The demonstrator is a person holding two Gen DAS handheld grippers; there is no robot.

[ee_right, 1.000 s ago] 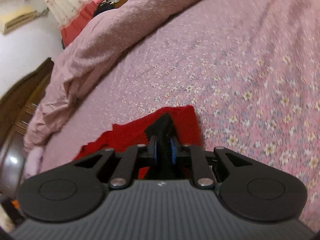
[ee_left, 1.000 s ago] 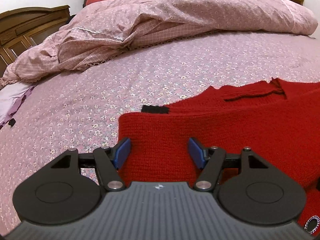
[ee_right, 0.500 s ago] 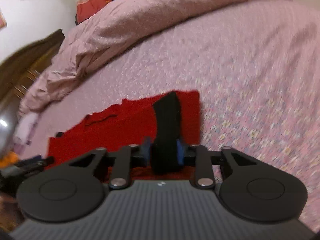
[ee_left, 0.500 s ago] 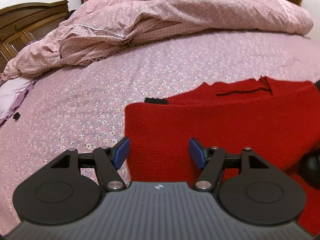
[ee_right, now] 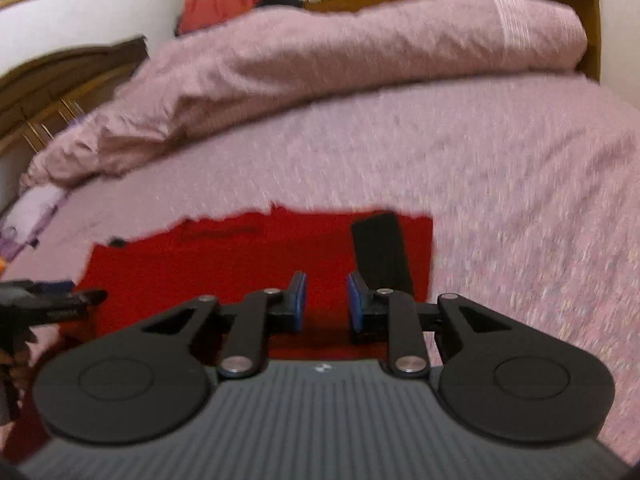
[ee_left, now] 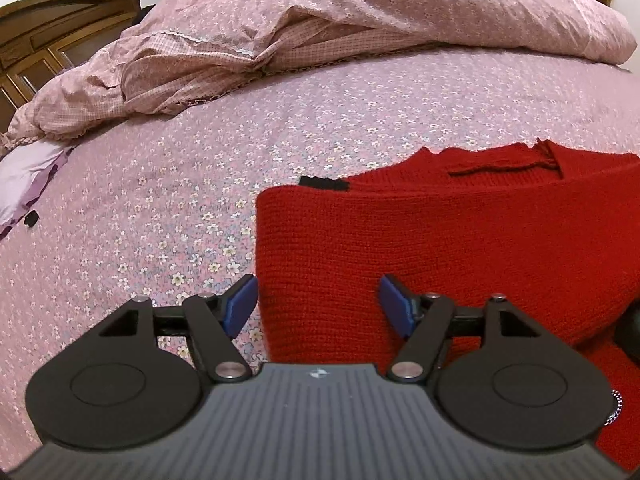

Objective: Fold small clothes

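Red knitted sweater [ee_left: 460,248] lies flat on our pink floral bedsheet [ee_left: 200,184]; our left gripper [ee_left: 316,300] and right gripper [ee_right: 323,300] both gape apart, holding nothing

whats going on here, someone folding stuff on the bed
Yes. A person with a handheld gripper in each hand is folding a red knitted garment with black trim that lies on the pink flowered bedsheet. One fold is already made near the garment's left edge. The left gripper is open over that edge and holds nothing. The right gripper is also open and empty, just short of a black cuff lying on the red knit. A rumpled pink quilt is heaped behind.
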